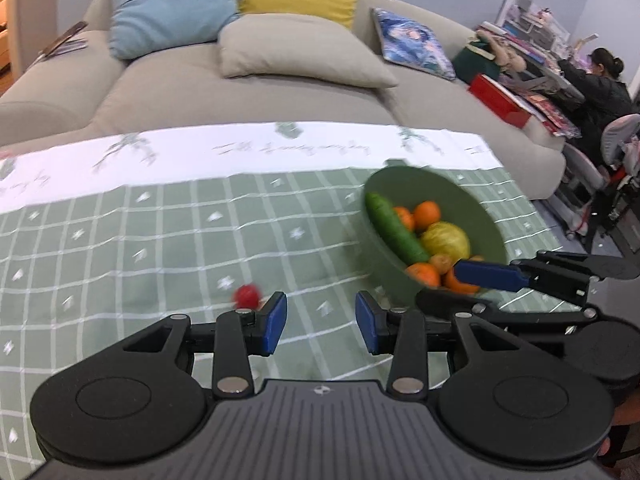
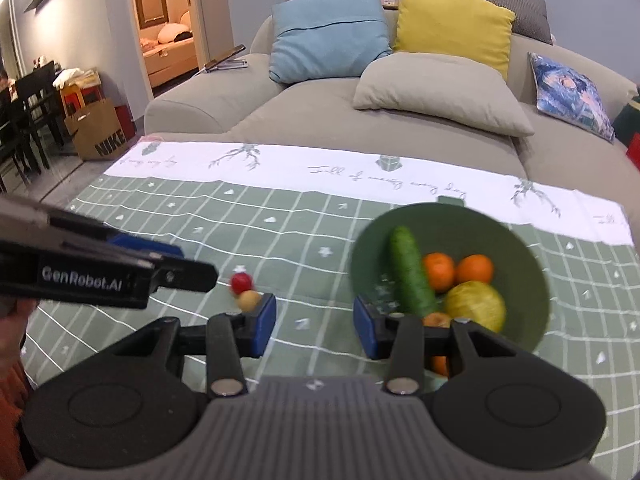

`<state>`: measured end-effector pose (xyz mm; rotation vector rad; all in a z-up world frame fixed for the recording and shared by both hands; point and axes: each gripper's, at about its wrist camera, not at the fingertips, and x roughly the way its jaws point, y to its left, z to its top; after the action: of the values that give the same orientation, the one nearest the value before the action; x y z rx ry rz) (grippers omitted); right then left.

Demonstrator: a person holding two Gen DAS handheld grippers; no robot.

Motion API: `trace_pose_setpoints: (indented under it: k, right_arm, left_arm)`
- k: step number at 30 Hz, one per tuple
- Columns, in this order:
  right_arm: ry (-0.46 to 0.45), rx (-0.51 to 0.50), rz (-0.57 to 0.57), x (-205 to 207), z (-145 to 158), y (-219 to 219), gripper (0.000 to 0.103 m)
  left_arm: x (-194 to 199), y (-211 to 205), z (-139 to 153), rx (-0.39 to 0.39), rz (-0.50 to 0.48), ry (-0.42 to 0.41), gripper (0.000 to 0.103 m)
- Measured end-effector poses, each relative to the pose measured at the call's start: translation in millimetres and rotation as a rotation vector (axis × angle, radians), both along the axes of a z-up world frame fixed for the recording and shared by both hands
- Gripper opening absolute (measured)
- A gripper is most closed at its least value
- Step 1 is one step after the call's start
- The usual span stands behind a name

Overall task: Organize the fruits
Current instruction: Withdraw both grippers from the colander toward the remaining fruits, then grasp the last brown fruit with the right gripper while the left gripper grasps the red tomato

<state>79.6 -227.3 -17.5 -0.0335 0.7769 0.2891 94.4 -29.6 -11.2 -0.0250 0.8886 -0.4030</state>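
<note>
A green bowl stands on the right of the checked tablecloth. It holds a cucumber, oranges and a yellow-green fruit. A small red fruit lies on the cloth, a small yellowish fruit touching it. My left gripper is open and empty above the cloth, the red fruit just beyond its left finger. My right gripper is open and empty, left of the bowl's near rim. Its blue pad shows over the bowl.
The green checked tablecloth has a white printed far border. Behind the table is a beige sofa with several cushions. A person sits at a cluttered desk far right. Dark chairs and a paper bag stand left.
</note>
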Motion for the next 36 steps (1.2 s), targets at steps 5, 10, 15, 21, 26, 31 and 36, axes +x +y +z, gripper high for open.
trace_pose_setpoints:
  k: [5, 10, 15, 21, 26, 31, 36]
  right_arm:
    - [0.005, 0.048, -0.038, -9, -14, 20, 0.04]
    - [0.015, 0.03, -0.04, -16, -33, 37, 0.039]
    - [0.044, 0.005, 0.002, -13, -51, 48, 0.037]
    - [0.056, -0.009, 0.045, 5, -67, 56, 0.033]
    - [0.064, -0.018, 0.081, 24, -77, 63, 0.032]
    - [0.066, -0.038, 0.109, 42, -87, 70, 0.032]
    - [0.059, -0.056, 0.145, 58, -93, 80, 0.032]
  left_arm:
    - [-14, 20, -15, 0.034, 0.033, 0.005, 0.046]
    - [-19, 31, -32, 0.039, 0.062, 0.001, 0.046]
    - [-16, 37, -45, 0.047, 0.09, 0.017, 0.046]
    - [-6, 42, -54, 0.078, 0.1, 0.021, 0.046]
    - [4, 43, -59, 0.107, 0.085, 0.015, 0.046]
    - [14, 48, -66, 0.091, 0.083, 0.038, 0.046]
    - [20, 52, -71, 0.092, 0.075, 0.045, 0.046]
